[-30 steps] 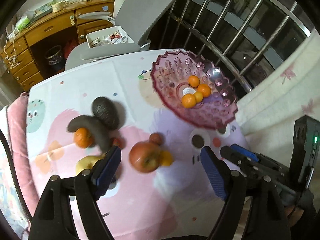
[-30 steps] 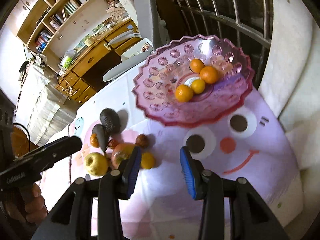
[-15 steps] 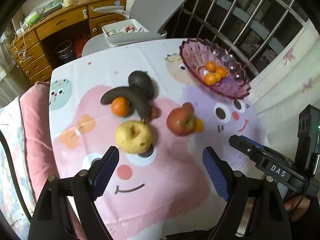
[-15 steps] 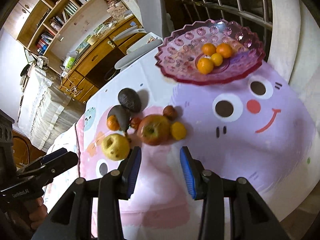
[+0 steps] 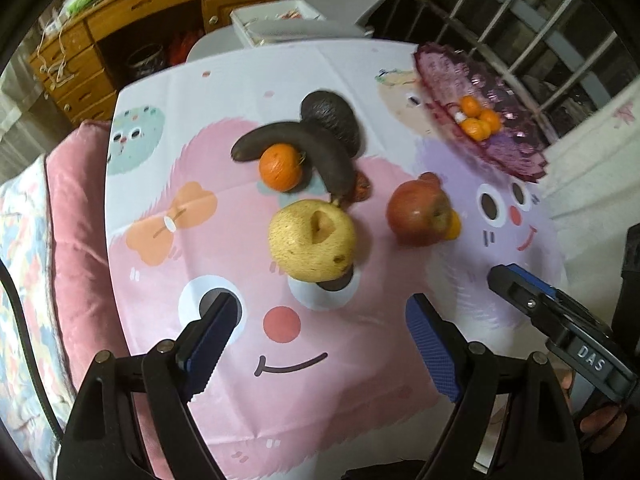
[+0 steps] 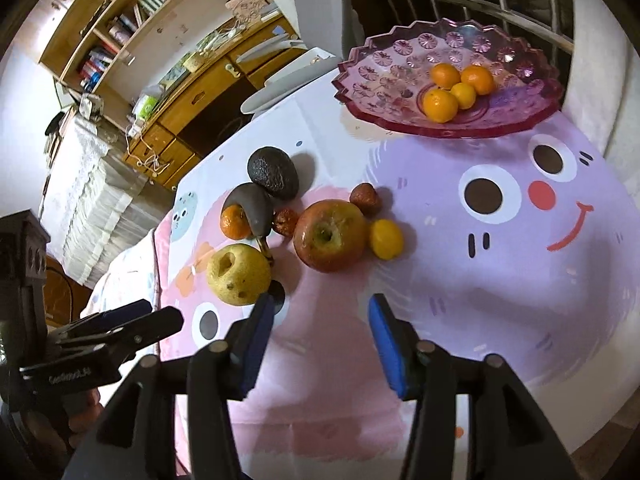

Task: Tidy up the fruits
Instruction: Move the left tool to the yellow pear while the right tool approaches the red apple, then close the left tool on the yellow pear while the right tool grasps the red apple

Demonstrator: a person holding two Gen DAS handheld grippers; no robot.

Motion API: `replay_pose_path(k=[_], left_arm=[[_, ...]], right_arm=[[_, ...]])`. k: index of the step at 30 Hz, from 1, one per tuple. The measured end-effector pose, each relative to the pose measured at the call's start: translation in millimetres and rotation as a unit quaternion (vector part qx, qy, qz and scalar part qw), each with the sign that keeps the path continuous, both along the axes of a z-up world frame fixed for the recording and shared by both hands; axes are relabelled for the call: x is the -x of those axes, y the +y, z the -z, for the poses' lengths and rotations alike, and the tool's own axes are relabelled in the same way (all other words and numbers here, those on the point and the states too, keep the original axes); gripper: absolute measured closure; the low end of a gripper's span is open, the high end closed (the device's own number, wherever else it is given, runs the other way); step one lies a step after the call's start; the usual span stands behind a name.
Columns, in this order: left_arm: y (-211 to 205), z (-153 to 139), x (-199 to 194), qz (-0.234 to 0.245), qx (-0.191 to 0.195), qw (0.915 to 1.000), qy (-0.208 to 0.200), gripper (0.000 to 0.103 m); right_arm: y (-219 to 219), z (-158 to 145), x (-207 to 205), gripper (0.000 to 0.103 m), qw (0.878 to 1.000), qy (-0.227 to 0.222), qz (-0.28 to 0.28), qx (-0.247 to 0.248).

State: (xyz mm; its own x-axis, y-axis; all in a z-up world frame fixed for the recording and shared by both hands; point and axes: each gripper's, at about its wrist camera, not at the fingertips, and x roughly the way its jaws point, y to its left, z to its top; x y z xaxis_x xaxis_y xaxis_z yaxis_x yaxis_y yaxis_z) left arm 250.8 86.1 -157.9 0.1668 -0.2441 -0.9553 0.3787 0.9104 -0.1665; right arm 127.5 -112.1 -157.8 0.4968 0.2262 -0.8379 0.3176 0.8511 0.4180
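Loose fruit lies on a cartoon tablecloth [image 5: 248, 92]: a yellow pear [image 5: 312, 240] [image 6: 238, 274], a red apple [image 5: 418, 212] [image 6: 330, 234], a blackened banana [image 5: 304, 148], an avocado [image 6: 273, 173], a tangerine [image 5: 281, 167] and a kumquat [image 6: 385, 239]. A pink glass dish [image 6: 384, 64] [image 5: 444, 68] at the far right holds several small oranges [image 6: 458, 86]. My left gripper [image 5: 316, 338] stands open just short of the pear, nothing between its jaws. My right gripper [image 6: 320, 340] is opening, empty, short of the apple.
Two small brown fruits [image 6: 365, 198] lie beside the apple. A pink cushion [image 5: 76, 240] lies along the table's left edge. A grey chair [image 5: 304, 28] and a wooden desk [image 5: 132, 12] stand behind the table; window bars [image 5: 520, 20] are behind the dish.
Both views have drawn back from the dish toward the loose fruit, which now looks nearer. The pear has come in front of the left gripper. The right jaws have widened.
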Motion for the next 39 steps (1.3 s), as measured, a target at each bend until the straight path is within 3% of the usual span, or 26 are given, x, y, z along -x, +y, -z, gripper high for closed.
replay_pose_path(k=[3,7,15,32,39], left_arm=[[-5.3,14.0,-8.0,-0.002,-0.001,0.9998,0.019,0.018],[-12.1,32.9,-19.5,-0.016,-0.009,0.9991,0.037,0.018],[-15.2,63.3,-39.2,-0.043,-0.008,0.9974,0.057,0.018],[-16.3,94.0,-57.6,-0.073,0.028,0.9962,0.039,0.018],[-20.2,99.6,-58.6,-0.078,0.059,0.9945,0.036,0.031]], right_arm=[[-0.9,6.3,-10.4,0.049,1.000,0.012,-0.006,0.008],[-1.3,14.3,-24.6,0.038,0.999,0.025,-0.021,0.029],[4.6,28.1,-53.4,0.027,0.993,0.021,-0.078,0.083],[15.4,52.9,-81.7,0.021,0.980,-0.010,-0.151,0.131],[18.5,54.4,-86.5,0.021,0.976,-0.015,-0.166,0.140]])
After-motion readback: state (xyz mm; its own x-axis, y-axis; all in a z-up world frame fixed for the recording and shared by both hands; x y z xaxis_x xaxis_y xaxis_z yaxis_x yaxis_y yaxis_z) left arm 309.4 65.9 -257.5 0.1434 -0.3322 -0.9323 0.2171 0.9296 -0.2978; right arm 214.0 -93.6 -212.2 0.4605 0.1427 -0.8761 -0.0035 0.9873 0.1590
